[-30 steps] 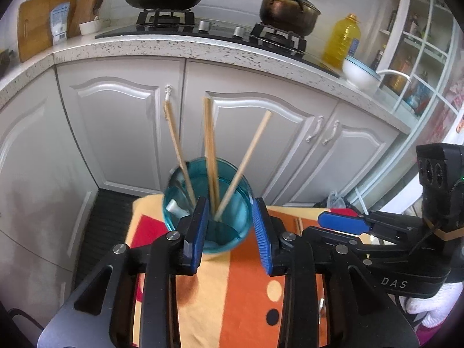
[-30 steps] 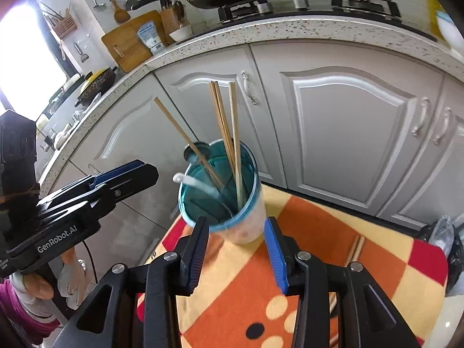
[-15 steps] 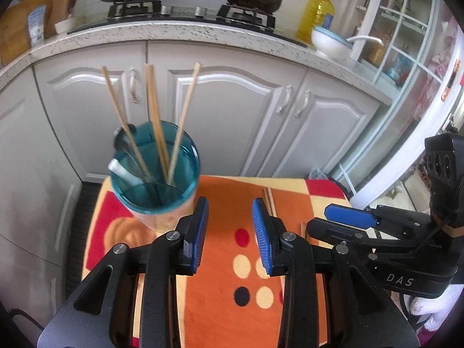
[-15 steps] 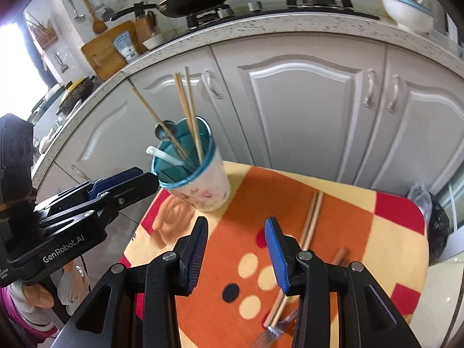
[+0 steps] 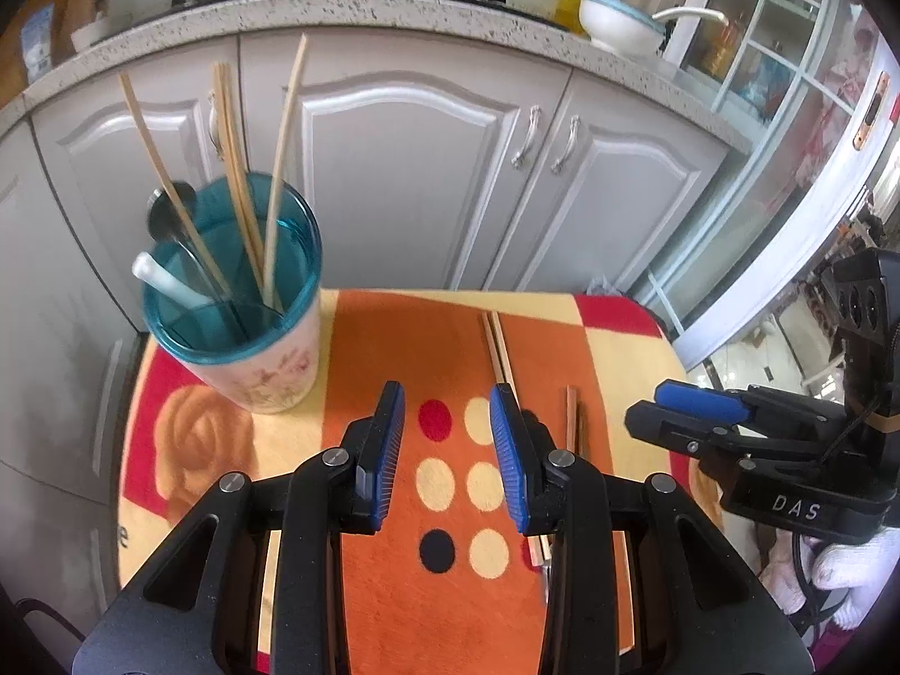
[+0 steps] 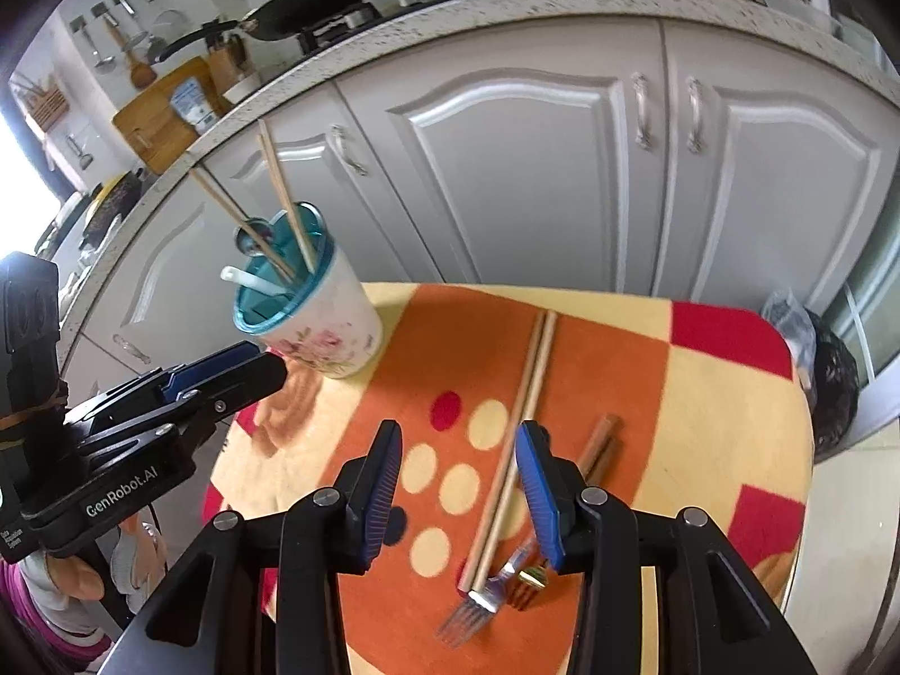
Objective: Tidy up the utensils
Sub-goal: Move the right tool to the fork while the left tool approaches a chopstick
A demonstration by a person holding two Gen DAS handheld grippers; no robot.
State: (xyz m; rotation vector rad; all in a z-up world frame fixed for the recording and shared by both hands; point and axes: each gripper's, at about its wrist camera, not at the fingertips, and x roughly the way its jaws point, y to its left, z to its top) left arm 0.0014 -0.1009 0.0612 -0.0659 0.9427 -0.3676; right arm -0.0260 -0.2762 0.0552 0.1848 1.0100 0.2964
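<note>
A floral cup with a teal rim (image 5: 247, 332) (image 6: 315, 309) stands at the far left of the patterned cloth (image 5: 394, 337) (image 6: 703, 394). It holds several wooden chopsticks (image 5: 236, 169), a white spoon (image 5: 163, 281) and a dark spoon. A pair of chopsticks (image 6: 520, 422) (image 5: 498, 349) lies flat on the cloth. A brown pair (image 6: 599, 447) and two forks (image 6: 478, 602) lie beside it. My left gripper (image 5: 447, 450) is open and empty over the cloth. My right gripper (image 6: 458, 489) is open and empty, with the flat chopsticks between its fingers.
Grey cabinet doors (image 5: 422, 169) stand close behind the table under a speckled counter (image 5: 337, 5) with a stove, pots and a white bowl (image 5: 619, 22). The table edge drops off at the right (image 6: 799, 450). A dark bag (image 6: 832, 382) sits on the floor.
Both grippers have pulled back and to the right, away from the cup. The cup now stands to the left in both views and the flat chopsticks and forks have come into view.
</note>
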